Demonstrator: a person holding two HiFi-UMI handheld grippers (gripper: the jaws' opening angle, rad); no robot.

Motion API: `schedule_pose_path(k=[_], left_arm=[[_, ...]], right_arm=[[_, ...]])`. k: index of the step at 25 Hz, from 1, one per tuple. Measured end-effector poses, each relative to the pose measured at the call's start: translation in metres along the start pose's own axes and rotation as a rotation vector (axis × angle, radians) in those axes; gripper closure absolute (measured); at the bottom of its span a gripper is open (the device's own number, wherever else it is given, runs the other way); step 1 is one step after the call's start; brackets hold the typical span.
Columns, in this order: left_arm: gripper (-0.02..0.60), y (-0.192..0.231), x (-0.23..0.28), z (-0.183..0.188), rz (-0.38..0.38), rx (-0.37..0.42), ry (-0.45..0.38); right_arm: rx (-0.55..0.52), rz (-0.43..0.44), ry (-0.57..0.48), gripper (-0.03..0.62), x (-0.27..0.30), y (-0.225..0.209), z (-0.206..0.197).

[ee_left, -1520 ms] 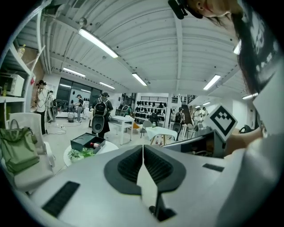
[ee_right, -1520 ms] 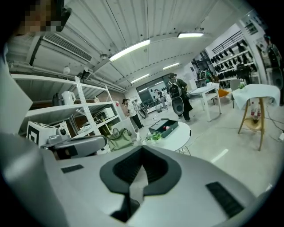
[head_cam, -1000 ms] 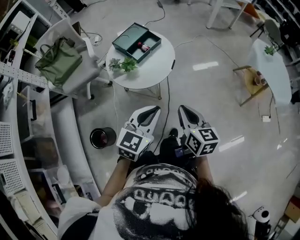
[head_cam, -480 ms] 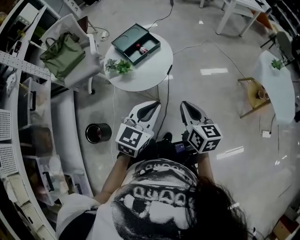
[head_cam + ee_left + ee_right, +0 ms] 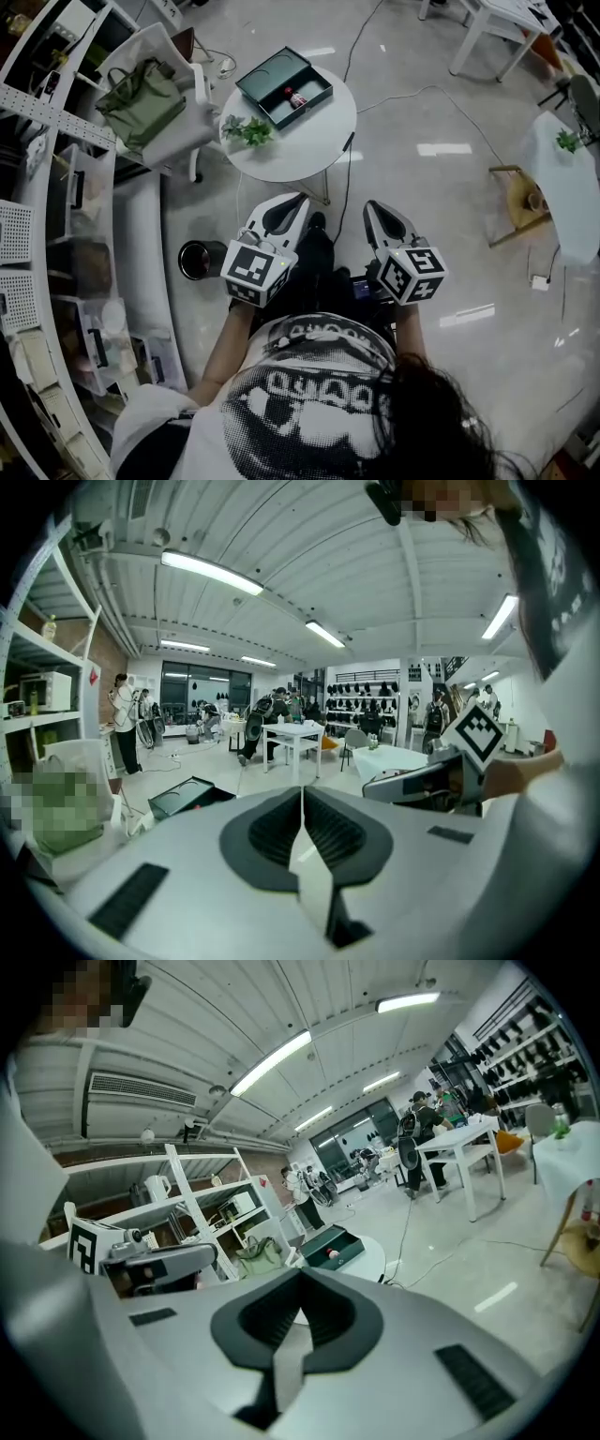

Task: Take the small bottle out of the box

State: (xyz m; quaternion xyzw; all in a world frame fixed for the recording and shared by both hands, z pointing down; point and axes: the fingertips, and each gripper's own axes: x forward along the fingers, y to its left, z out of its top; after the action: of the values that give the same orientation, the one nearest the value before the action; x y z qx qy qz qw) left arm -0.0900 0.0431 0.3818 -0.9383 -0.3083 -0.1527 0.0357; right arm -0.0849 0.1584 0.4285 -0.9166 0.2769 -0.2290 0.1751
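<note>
Edging forward, left gripper and right gripper stay shut, empty.

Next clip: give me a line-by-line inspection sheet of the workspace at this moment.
Surface: round white table, ahead of the person.
Job's things: open green box on the table; small bottle inside it.
Clutter: plant sprig beside the box.
Grippers: left gripper and right gripper shut, empty, short of the table.
Cables: black cable on the floor by the table.
Surroundings: green bag on chair; black bin; shelving.
</note>
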Motion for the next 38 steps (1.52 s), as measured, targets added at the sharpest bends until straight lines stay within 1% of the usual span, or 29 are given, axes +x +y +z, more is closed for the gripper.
schedule_pose_path(k=[3, 6, 14, 24, 32, 38], left_arm=[[0.565, 0.007, 0.003, -0.004, 0.012, 0.001, 0.009], [0.565, 0.013, 0.012, -0.002, 0.004, 0.004, 0.009], [0.565, 0.049, 0.06, 0.006, 0.004, -0.021, 0.014], [0.565, 0.131, 0.114, -0.006, 0.041, -0.086, 0.076], [0.565, 0.188, 0.14, -0.017, 0.072, -0.135, 0.107], [0.565, 0.224, 0.16, -0.015, 0.091, -0.148, 0.099]], right_arm=[[0.008, 0.004, -0.003, 0.597, 0.007, -0.004, 0.002], [0.006, 0.005, -0.01, 0.597, 0.016, -0.009, 0.009], [0.011, -0.002, 0.03, 0.597, 0.057, -0.035, 0.025], [-0.049, 0.038, 0.123, 0.597, 0.153, -0.05, 0.058], [-0.082, 0.056, 0.209, 0.597, 0.217, -0.06, 0.072], [-0.097, 0.065, 0.243, 0.597, 0.259, -0.068, 0.082]])
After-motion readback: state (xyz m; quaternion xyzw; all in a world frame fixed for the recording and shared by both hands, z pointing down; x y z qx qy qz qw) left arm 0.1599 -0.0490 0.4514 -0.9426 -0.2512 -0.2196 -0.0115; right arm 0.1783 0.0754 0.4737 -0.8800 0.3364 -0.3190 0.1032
